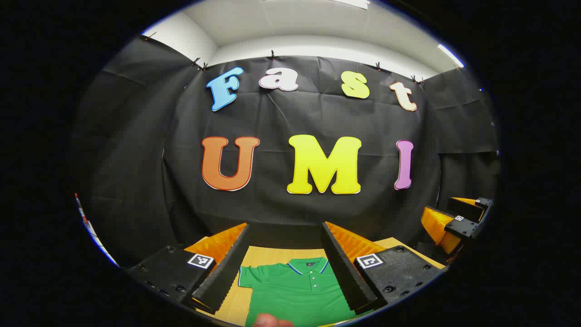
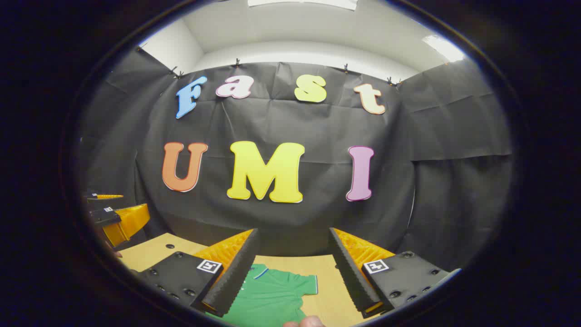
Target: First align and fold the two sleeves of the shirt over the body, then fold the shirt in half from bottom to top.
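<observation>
Left gripper view: my left gripper [image 1: 286, 268], jaws spread, hangs above the shirt [image 1: 295, 290] — collar far; right gripper [image 2: 295, 272] is likewise spread — nothing held.

shirt [image 1: 295, 295]: showing plain green, with a collar edged in blue and white, and small white buttons
tabletop [image 2: 327, 268]: showing pale yellowish wood grain
booth wall: hanging black
ceiling [image 1: 317, 22]: glowing white

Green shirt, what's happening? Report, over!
Both grippers open, raised above the table. Green polo shirt flat, sleeves unfolded. Nothing in the way.
</observation>
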Available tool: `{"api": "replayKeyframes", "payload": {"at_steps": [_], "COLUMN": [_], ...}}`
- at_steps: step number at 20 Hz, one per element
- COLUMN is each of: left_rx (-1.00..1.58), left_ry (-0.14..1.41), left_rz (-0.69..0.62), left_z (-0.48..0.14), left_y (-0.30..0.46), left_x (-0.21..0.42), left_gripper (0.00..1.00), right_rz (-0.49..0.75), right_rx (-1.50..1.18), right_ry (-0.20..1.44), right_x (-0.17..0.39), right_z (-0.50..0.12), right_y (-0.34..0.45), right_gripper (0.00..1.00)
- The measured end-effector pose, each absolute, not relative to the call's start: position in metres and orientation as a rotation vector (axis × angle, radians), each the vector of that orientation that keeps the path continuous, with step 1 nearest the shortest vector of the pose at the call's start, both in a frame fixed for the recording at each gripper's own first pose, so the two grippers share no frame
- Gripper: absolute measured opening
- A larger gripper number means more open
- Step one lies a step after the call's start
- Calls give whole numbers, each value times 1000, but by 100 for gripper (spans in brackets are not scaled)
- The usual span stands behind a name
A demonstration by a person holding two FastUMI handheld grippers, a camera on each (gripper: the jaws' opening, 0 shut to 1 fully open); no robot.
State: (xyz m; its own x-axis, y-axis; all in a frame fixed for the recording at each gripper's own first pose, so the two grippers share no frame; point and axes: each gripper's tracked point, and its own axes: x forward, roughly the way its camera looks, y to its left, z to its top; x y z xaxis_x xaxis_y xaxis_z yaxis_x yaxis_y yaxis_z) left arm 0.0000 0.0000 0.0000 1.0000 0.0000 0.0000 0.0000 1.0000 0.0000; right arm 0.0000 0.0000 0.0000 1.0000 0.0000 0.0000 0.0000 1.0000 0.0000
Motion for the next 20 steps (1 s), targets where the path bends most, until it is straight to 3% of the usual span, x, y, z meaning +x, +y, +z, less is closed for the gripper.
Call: {"api": "replayKeyframes", "payload": {"at_steps": [13, 18, 20], "left_rx": [0, 16, 12], "left_ry": [18, 40, 56], "left_rz": [0, -4, 0], "left_z": [-7, -18, -26], "left_y": [-2, 1, 3], "left_x": [5, 8, 7], "left_gripper": [98, 98, 98], "right_rz": [35, 105, 114], "right_rx": [19, -14, -17], "right_ry": [54, 126, 157], "right_x": [11, 12, 14], "right_z": [-11, -32, -40], "right_y": [8, 16, 14], "right_gripper": [95, 97, 94]}}
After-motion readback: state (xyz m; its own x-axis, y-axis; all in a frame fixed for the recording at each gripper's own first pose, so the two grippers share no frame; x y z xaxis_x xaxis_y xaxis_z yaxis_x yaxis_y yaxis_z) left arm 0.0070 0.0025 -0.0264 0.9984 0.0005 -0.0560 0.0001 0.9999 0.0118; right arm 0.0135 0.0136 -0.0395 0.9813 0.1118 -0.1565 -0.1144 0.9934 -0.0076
